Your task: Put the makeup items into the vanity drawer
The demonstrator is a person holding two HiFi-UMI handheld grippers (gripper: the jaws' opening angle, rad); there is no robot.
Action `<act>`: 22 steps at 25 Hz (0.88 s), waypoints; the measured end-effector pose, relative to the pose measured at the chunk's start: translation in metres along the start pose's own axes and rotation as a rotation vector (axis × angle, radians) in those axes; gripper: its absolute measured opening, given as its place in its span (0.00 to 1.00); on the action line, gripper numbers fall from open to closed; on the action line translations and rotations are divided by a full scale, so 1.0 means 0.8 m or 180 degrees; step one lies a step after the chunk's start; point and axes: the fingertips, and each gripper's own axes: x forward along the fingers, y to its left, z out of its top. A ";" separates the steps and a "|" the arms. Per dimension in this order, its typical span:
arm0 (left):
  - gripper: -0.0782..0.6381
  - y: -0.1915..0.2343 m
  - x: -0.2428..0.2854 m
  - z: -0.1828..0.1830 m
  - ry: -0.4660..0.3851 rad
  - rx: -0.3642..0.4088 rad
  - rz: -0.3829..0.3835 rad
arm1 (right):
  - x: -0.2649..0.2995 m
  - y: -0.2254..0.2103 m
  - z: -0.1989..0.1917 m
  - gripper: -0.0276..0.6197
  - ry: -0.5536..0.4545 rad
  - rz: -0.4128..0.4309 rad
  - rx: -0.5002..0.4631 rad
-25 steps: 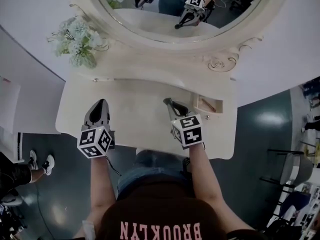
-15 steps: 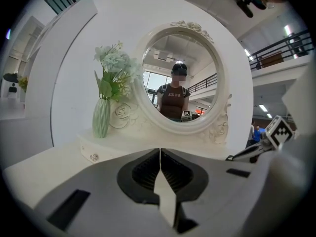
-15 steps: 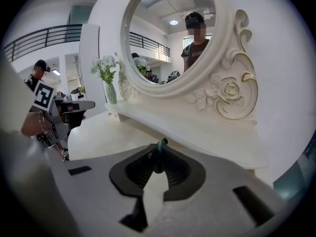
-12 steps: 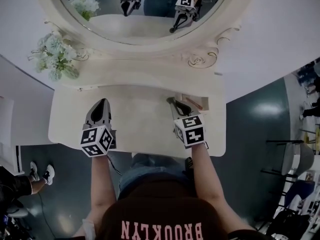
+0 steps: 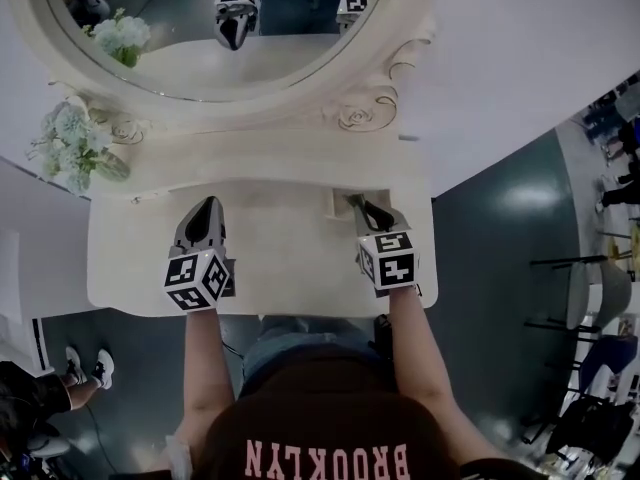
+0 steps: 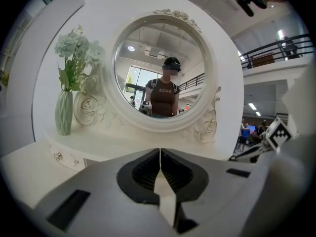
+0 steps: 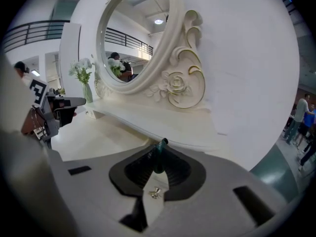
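My right gripper (image 5: 358,206) hovers over the right end of the white vanity top (image 5: 280,263), its tips at a small open drawer (image 5: 340,204) set under the raised back shelf. It is shut on a thin dark green makeup stick (image 7: 159,154), which stands up between the pads in the right gripper view (image 7: 158,158). What lies inside the drawer is hidden by the gripper. My left gripper (image 5: 206,208) rests above the left half of the top. Its jaws meet with nothing between them in the left gripper view (image 6: 159,156).
A large oval mirror (image 5: 190,28) in a carved cream frame rises behind the shelf. A green vase of pale flowers (image 6: 64,113) stands on the shelf at the far left (image 5: 70,148). The vanity's right edge drops to dark floor (image 5: 500,228).
The view has swung, so the vanity sits further left in the picture. My right gripper has moved forward and right to the drawer. The left gripper has hardly moved.
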 end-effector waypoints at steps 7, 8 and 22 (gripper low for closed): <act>0.12 -0.034 0.029 -0.003 0.0040 0.0033 -0.0074 | -0.001 -0.050 -0.020 0.09 0.0125 -0.0147 0.0143; 0.12 -0.037 0.032 -0.004 0.0046 0.0035 -0.0072 | 0.000 -0.055 -0.022 0.09 0.0143 -0.0152 0.0159; 0.12 -0.046 0.041 -0.012 0.0095 0.0037 0.0091 | 0.027 -0.071 -0.034 0.31 0.0279 0.0023 0.0254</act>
